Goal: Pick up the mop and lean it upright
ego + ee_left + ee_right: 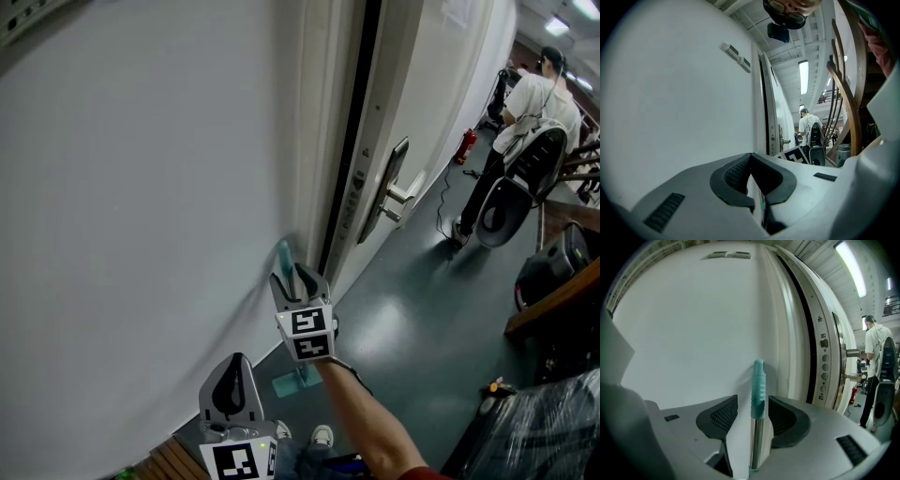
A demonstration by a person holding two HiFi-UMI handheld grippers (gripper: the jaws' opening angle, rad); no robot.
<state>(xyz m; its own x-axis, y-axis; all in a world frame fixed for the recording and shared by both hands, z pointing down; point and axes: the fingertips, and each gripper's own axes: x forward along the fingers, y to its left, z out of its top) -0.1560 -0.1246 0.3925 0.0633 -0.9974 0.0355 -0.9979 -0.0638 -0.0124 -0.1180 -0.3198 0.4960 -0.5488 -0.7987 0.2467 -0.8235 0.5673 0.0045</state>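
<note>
Two grippers show here, and each one does a different job. The right gripper (292, 281) is up by the plain white wall (141, 234). Its two jaws are open, and the long mop with a shiny metal pole and a blue-green top (758, 385) stands between them. There is a little gap on each side of the pole, so the jaws do not seem to squeeze it. The mop's top is at the wall, just left of the white door with a metal handle (398, 183). The mop's flat blue-green foot (298, 380) sits on the dark floor (412, 319), near the wall. The left gripper (750, 157) is lower and nearer, and its jaws are closed with nothing in them.

The leaning looks almost done, but the mop could fall. The floor looks smooth, so the foot might slide away from the wall. The pole stands very straight, so a small bump from a jaw as it pulls away could tip it sideways toward the door.
</note>
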